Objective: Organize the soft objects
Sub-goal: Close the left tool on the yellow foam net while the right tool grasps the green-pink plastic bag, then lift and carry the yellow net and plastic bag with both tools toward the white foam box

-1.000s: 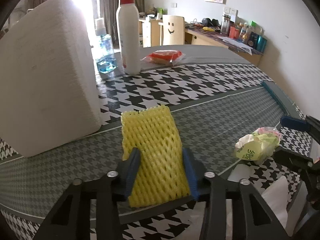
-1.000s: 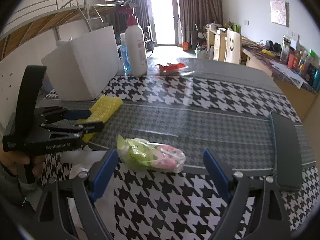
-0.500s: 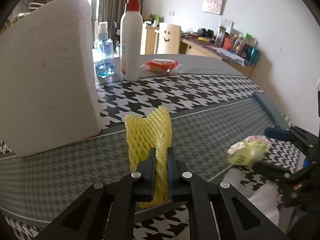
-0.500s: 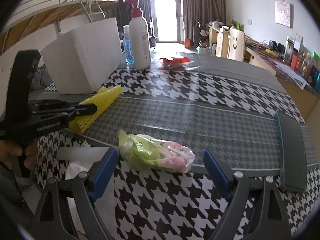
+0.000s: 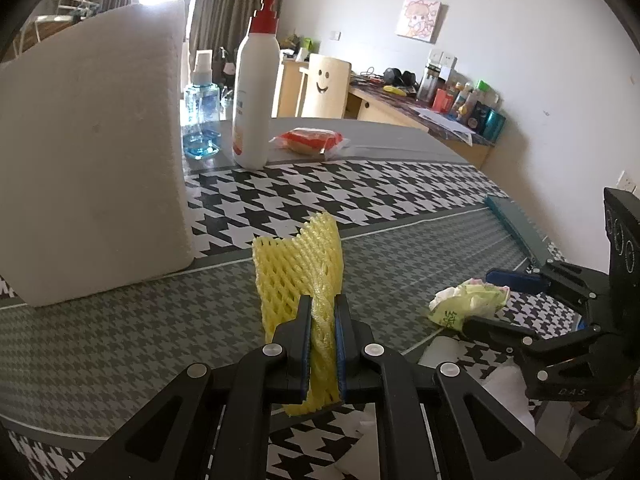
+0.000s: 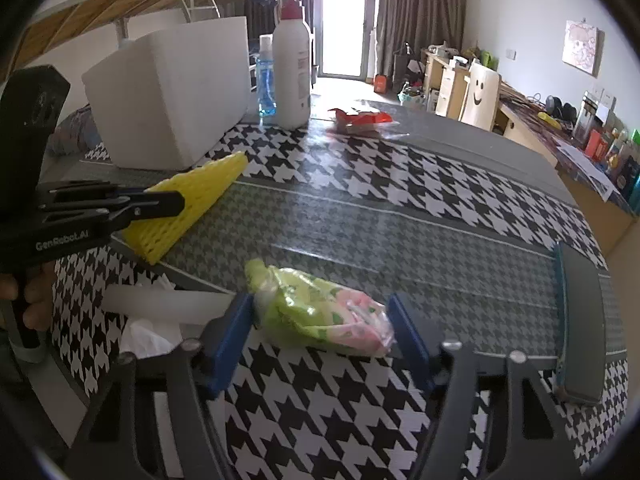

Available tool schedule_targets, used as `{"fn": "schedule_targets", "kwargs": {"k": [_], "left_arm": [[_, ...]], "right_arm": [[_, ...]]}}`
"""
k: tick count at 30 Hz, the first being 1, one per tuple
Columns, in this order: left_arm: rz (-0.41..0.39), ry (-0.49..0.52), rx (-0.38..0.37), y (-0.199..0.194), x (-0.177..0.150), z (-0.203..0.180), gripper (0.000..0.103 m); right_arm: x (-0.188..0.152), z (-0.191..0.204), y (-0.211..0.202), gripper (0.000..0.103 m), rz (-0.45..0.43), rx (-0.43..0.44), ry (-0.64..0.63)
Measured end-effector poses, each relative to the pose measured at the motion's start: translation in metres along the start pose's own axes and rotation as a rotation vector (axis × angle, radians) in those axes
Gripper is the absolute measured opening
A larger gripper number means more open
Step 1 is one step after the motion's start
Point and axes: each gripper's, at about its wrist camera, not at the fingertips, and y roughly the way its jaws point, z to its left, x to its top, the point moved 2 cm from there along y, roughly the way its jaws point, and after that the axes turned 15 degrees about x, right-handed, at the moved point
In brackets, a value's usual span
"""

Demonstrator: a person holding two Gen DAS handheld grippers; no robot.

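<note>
A yellow foam net sleeve [image 5: 298, 264] is pinched into a narrow fold by my left gripper [image 5: 323, 304], which is shut on its near end. The far end fans out toward the white foam box. From the right wrist, the net [image 6: 192, 204] slants up off the table in the left gripper [image 6: 180, 200]. A green and pink plastic-wrapped packet [image 6: 316, 312] lies between the blue pads of my right gripper [image 6: 322, 322]. Its jaws are closing and stand close to the packet's two ends without squeezing it. The left wrist view shows the same packet [image 5: 468, 300] and right gripper [image 5: 494, 304] at the right.
A big white foam box [image 5: 92, 184] stands at the left on the houndstooth table [image 6: 400, 200]. Behind it are a white pump bottle [image 5: 254, 100], a blue spray bottle [image 5: 200, 120] and a red wrapped packet [image 5: 308, 140]. A dark flat case [image 6: 580, 312] lies at the right, white tissue [image 6: 148, 336] near the front edge.
The left jaws closed on the yellow net, crushing it from a flat sleeve into a fold, and tipped it up. The right jaws narrowed around the green packet.
</note>
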Motion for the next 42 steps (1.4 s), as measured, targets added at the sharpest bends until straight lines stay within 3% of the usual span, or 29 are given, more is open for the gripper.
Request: {"fn": "schedule_targets", "kwargs": {"k": [4, 5, 13, 42], "left_arm": [[-0.009, -0.005, -0.003, -0.003, 0.001, 0.003, 0.010], [-0.011, -0.005, -0.004, -0.004, 0.001, 0.003, 0.010], [-0.059, 0.015, -0.012, -0.018, 0.003, -0.002, 0.010], [-0.179, 0.067, 0.014, -0.065, 0.005, -0.006, 0.010]], "right_arm": [[-0.001, 0.003, 0.003, 0.060, 0.014, 0.027, -0.005], [-0.002, 0.004, 0.003, 0.053, 0.020, 0.035, -0.008], [-0.005, 0.005, -0.005, 0.045, -0.015, 0.055, 0.024], [0.006, 0.021, -0.048, 0.044, -0.143, 0.050, 0.041]]}}
